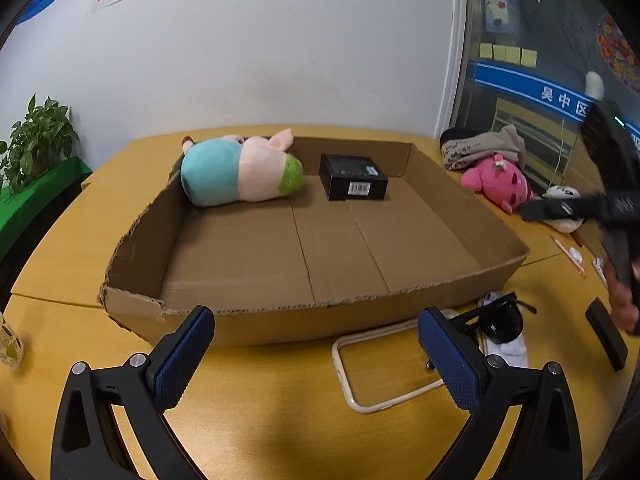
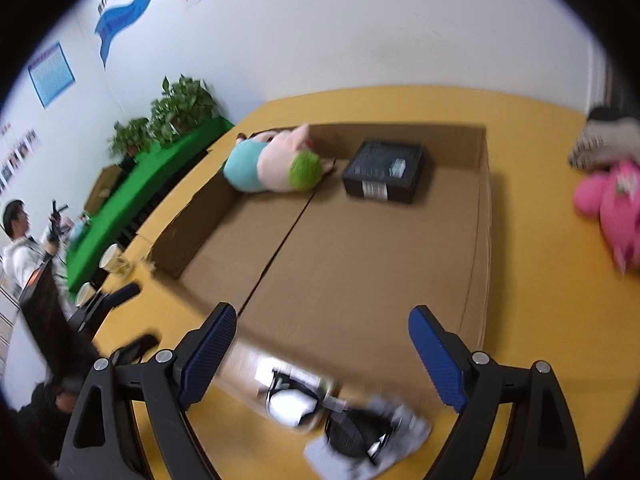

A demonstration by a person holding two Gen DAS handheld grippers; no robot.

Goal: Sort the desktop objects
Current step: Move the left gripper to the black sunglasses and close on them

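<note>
A shallow cardboard tray [image 1: 280, 324] [image 2: 480, 240] lies on the yellow table. At its far end rest a plush pig in teal, pink and green [image 1: 240, 172] [image 2: 272, 168] and a black box [image 1: 352, 176] [image 2: 384, 172]. My left gripper [image 1: 316, 332] is open and empty, just short of the tray's front wall. My right gripper [image 2: 322, 328] is also open and empty, over the tray's near corner. Blurred below it are black sunglasses on a white cloth [image 2: 360, 432]. Those sunglasses [image 1: 500, 320] lie right of the left gripper, next to a white phone-case frame [image 1: 340, 372].
Right of the tray lie a pink plush toy [image 1: 496, 180] [image 2: 612, 208], a grey cloth [image 1: 480, 148], a pen [image 1: 568, 252] and a long black item [image 1: 608, 336]. A glass [image 1: 8, 344] stands at the table's left edge. Potted plants [image 2: 180, 108] and a person [image 2: 20, 240] are at left.
</note>
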